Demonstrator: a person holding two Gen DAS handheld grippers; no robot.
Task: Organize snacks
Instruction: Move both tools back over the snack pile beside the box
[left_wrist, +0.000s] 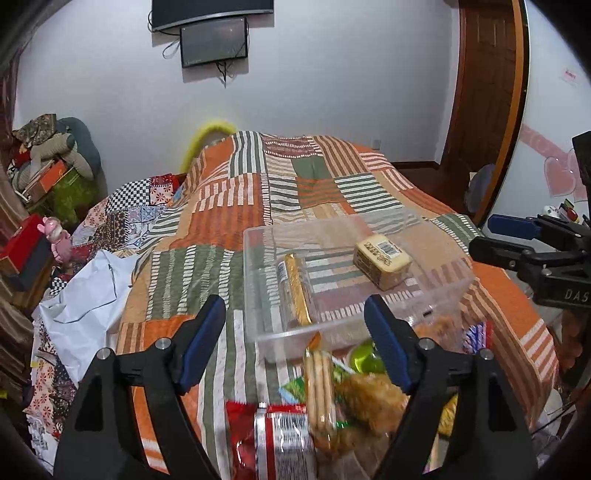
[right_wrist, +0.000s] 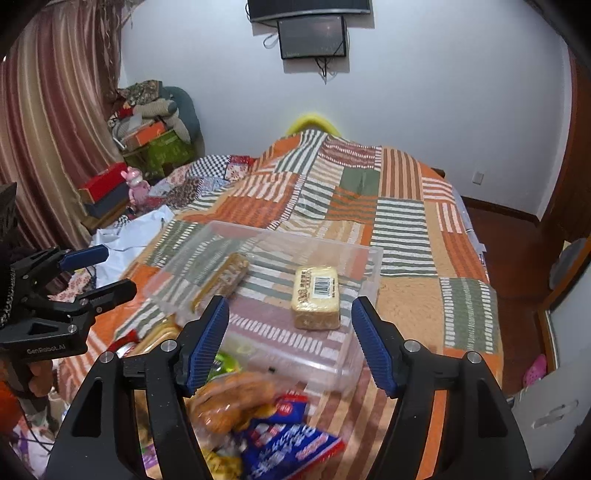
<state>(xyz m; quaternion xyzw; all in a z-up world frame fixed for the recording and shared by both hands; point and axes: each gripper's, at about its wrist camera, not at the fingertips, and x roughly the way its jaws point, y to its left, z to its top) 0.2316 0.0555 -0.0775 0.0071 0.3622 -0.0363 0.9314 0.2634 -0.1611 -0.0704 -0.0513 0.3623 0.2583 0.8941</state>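
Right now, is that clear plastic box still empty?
No. The clear plastic box already holds two snacks: a tan wrapped block and a long biscuit pack.

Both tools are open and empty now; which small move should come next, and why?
Probably lower the right tool onto the orange snack bag just beneath it. The clear bin holds only two packs, while the pile of snacks lies outside it.

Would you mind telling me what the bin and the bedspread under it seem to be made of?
The bin looks like clear, glossy rigid plastic: the striped pattern shows straight through its walls and floor. The bedspread appears to be a soft woven or quilted fabric with a matte finish, in orange, green and cream patchwork; the exact fibre is unclear.
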